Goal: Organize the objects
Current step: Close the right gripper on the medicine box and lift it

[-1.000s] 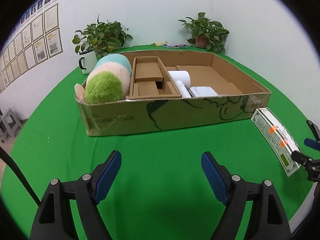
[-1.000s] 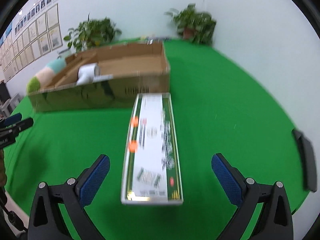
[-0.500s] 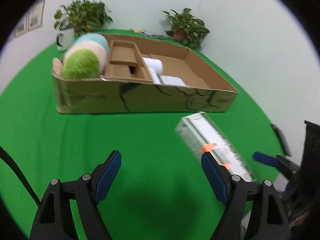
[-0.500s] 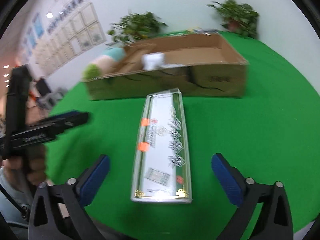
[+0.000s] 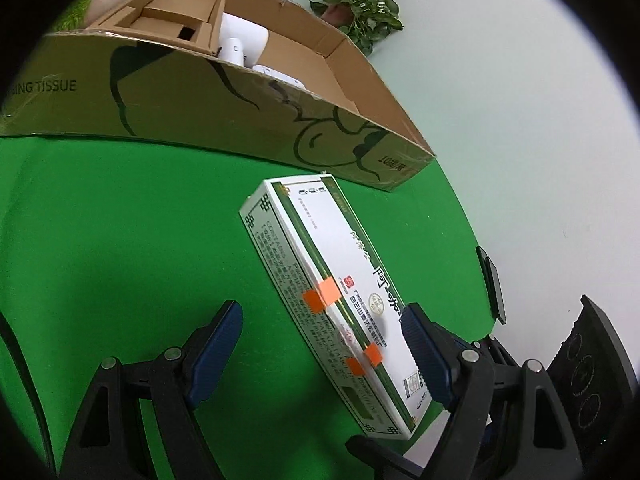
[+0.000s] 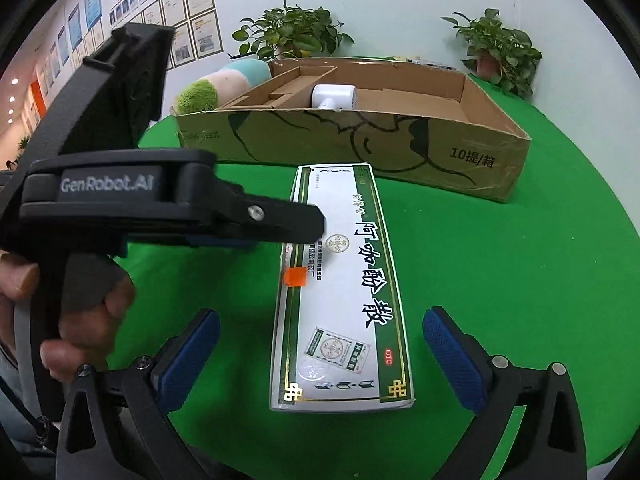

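A long white-and-green medicine box [image 5: 340, 292] with orange stickers lies flat on the green table, in front of the open cardboard carton [image 5: 240, 100]. My left gripper [image 5: 320, 350] is open and hangs over the box's middle. Its right pad is by the box's far long edge and its left pad stands well clear. In the right wrist view it [image 6: 312, 228] reaches in from the left over the medicine box [image 6: 344, 292]. My right gripper [image 6: 320, 360] is open, its fingers on either side of the box's near end without touching it.
The carton [image 6: 400, 140] holds a plush toy [image 6: 216, 88], a cardboard insert [image 5: 172, 20] and a white device [image 6: 332, 96]. Potted plants [image 6: 292, 36] stand behind it. A flat black object [image 5: 492, 284] lies at the table's right edge. A hand [image 6: 80, 320] holds the left gripper.
My left gripper has swung right and down until the medicine box lies between its fingers. In the right wrist view it has come in over the box. The box has stayed put.
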Available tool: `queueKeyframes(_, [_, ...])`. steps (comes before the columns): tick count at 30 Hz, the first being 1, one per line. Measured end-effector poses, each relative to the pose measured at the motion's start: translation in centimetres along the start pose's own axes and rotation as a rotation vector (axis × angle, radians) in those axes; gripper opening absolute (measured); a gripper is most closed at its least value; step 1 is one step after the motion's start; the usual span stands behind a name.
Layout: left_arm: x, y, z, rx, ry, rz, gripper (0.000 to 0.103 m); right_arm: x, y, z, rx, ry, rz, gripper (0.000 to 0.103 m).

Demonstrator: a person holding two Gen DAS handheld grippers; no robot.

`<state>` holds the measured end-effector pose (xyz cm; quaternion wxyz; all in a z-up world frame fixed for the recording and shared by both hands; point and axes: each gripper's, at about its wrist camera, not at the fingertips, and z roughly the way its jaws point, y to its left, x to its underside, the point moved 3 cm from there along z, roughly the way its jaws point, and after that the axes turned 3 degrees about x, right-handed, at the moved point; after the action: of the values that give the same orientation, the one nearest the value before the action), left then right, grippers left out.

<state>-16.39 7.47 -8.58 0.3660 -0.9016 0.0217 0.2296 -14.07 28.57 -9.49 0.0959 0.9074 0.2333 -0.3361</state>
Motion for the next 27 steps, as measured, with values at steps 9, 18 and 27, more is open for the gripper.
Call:
queueKeyframes(9, [1.1, 0.1, -0.5, 0.048, -0.019, -0.020, 0.080, 1.0, 1.3, 1.0, -0.034, 0.050, 0.041, 0.071])
queueKeyframes(18, [1.5, -0.2, -0.3, 0.015, 0.003, -0.013, 0.057, 1.3, 0.5, 1.1, -0.225, 0.067, 0.194, 0.069])
queueKeyframes(27, [1.4, -1.9, -1.0, 0.016, -0.023, 0.028, 0.048, 1.4, 1.3, 0.2, -0.186, 0.043, 0.132, 0.068])
